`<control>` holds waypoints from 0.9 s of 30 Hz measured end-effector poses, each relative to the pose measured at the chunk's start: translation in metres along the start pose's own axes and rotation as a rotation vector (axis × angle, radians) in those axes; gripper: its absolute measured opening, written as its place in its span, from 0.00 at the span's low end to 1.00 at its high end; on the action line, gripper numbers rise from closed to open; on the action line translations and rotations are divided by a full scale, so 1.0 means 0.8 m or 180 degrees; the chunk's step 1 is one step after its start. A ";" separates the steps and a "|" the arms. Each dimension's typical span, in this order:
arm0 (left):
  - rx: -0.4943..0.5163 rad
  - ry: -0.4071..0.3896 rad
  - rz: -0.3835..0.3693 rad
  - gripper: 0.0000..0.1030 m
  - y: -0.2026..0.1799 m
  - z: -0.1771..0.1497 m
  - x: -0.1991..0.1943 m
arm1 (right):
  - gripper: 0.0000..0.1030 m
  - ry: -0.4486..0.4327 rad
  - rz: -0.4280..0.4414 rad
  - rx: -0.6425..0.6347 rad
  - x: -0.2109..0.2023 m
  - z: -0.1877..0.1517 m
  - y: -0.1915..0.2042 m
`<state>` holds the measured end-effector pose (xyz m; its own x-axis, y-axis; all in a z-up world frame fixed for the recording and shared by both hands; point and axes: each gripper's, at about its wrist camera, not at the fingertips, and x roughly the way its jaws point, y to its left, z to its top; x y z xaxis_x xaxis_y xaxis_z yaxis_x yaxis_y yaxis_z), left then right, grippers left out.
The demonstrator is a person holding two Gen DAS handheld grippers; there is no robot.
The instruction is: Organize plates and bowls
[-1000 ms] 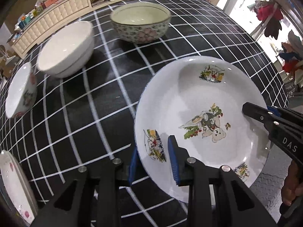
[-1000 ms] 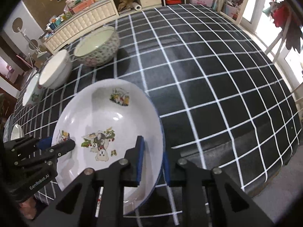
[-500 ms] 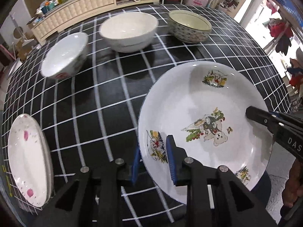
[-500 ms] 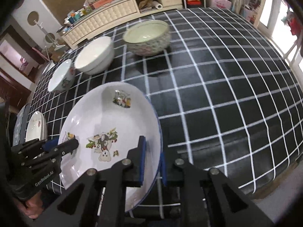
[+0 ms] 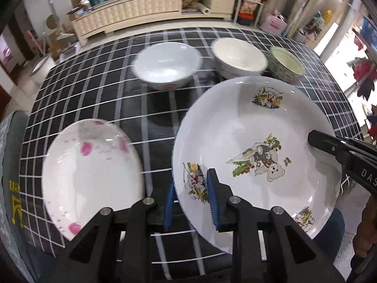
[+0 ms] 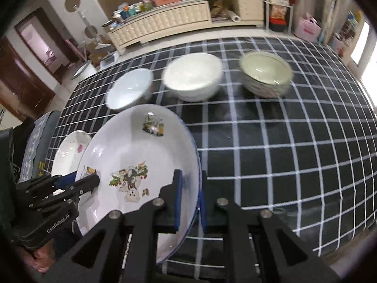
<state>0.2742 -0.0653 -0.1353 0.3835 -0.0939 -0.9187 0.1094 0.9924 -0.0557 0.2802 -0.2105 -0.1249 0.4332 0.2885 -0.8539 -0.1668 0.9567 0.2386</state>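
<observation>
Two tongs pinch one big white bear-print plate (image 5: pixel 256 141) by opposite rims: left tongs (image 5: pixel 192 206) and right tongs (image 6: pixel 189 201) both clamped on it, apparently held above the checked surface (image 6: pixel 282 155). Pink-spotted plate (image 5: pixel 92 172) just left; three blurred bowls (image 5: pixel 167 67) behind.

Daylight enters from the windows to the right of the worktop (image 6: pixel 271 141), bright and overexposed there. The three bowls (image 5: pixel 167 66) behind the cartoon plate (image 5: pixel 256 141) are smeared by motion blur, while that plate stays sharp with small glare spots. The grid lines bend strongly toward the dark, vignetted frame edges.
</observation>
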 end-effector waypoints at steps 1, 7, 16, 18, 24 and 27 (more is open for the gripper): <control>-0.0036 -0.0009 0.0019 0.24 0.010 -0.001 -0.003 | 0.16 0.0005 0.0042 -0.0031 0.004 0.004 0.012; -0.0225 -0.0025 0.0135 0.24 0.070 -0.014 -0.020 | 0.16 0.0075 0.0199 -0.0205 0.027 0.011 0.065; -0.0389 0.0051 0.0369 0.21 0.144 -0.042 -0.033 | 0.16 0.0260 0.0451 -0.0349 0.067 0.008 0.125; -0.0414 0.0099 0.0387 0.21 0.154 -0.048 -0.030 | 0.16 0.0291 0.0469 -0.0366 0.074 0.006 0.133; -0.0546 0.0281 0.0391 0.21 0.178 -0.065 -0.007 | 0.15 0.0418 0.0521 -0.0404 0.096 -0.001 0.151; -0.0555 0.0281 0.0386 0.21 0.182 -0.068 -0.007 | 0.15 0.0411 0.0501 -0.0433 0.097 0.002 0.155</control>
<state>0.2381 0.0842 -0.1600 0.3016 0.0265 -0.9531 -0.0956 0.9954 -0.0026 0.2945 -0.0696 -0.1609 0.2771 0.4178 -0.8653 -0.3446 0.8838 0.3164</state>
